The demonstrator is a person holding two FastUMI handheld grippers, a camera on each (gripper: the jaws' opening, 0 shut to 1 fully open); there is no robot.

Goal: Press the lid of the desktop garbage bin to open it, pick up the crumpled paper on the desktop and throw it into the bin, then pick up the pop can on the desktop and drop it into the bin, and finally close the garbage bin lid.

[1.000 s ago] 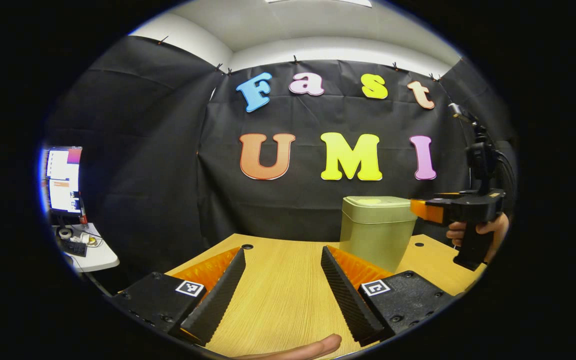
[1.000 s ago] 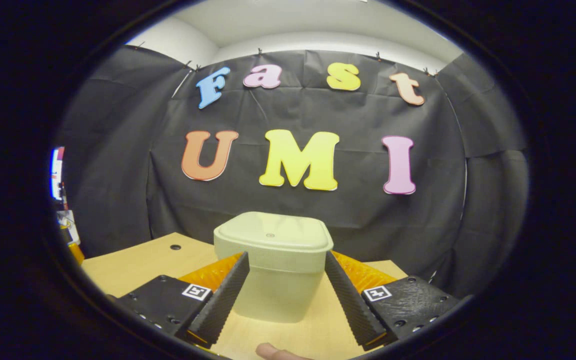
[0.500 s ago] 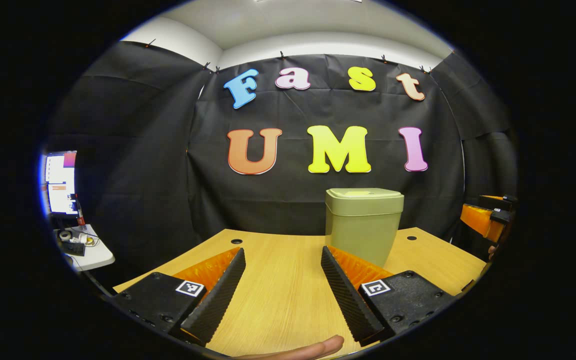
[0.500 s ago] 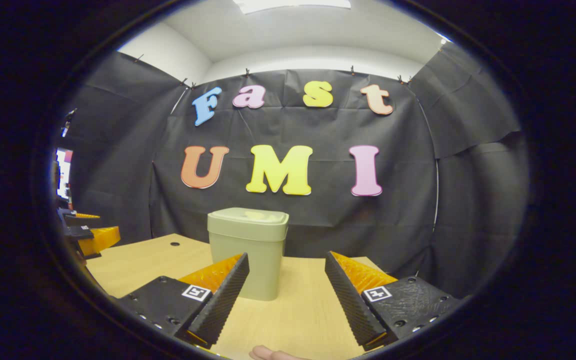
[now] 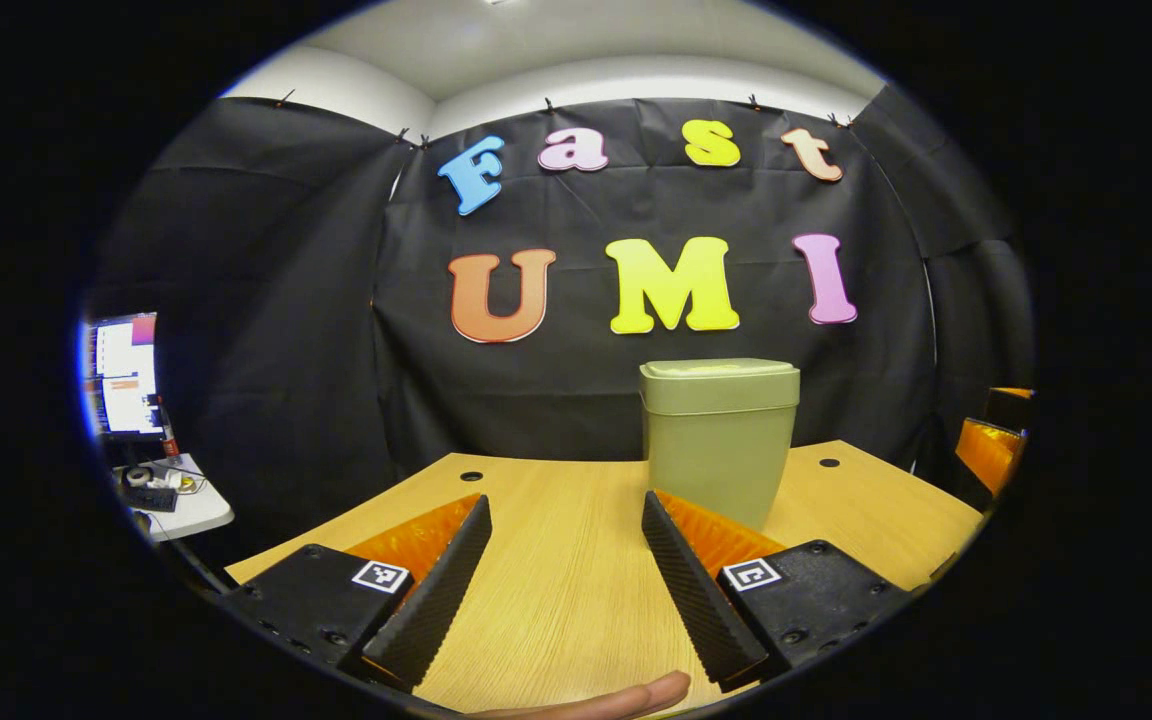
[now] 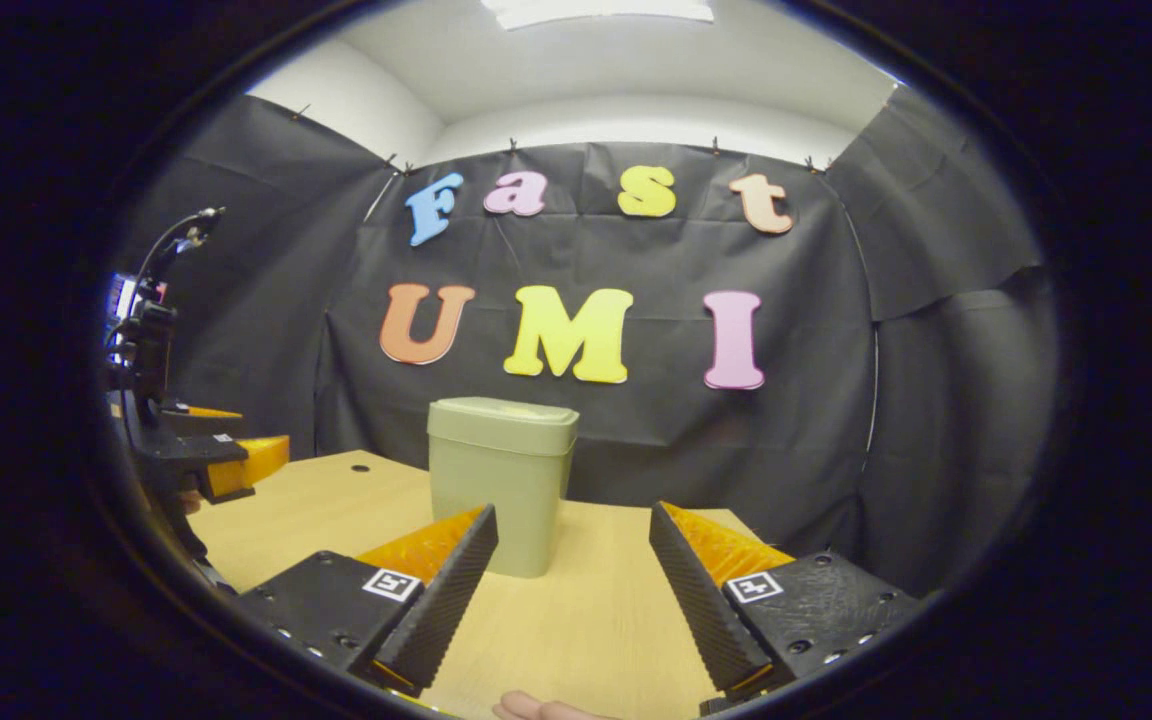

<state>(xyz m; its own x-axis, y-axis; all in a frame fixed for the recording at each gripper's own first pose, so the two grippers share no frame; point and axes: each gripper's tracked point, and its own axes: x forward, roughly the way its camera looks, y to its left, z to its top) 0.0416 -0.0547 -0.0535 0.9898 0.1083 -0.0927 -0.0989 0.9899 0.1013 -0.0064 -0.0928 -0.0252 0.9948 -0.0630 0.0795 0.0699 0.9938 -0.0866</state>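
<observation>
Bin (image 5: 718, 440) stood lidded on desk (image 5: 556, 560) | looked light, rigid plastic; press lid (image 6: 503, 412) top | both grippers (image 5: 561, 585) (image 6: 568, 590) spread, empty

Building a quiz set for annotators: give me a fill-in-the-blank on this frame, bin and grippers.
1. The bin's lid is ____.
2. The garbage bin stands on a ____ desk.
3. The left gripper has its jaws ____.
4. The right gripper holds ____.

Missing words: closed; wooden; open; nothing
</observation>
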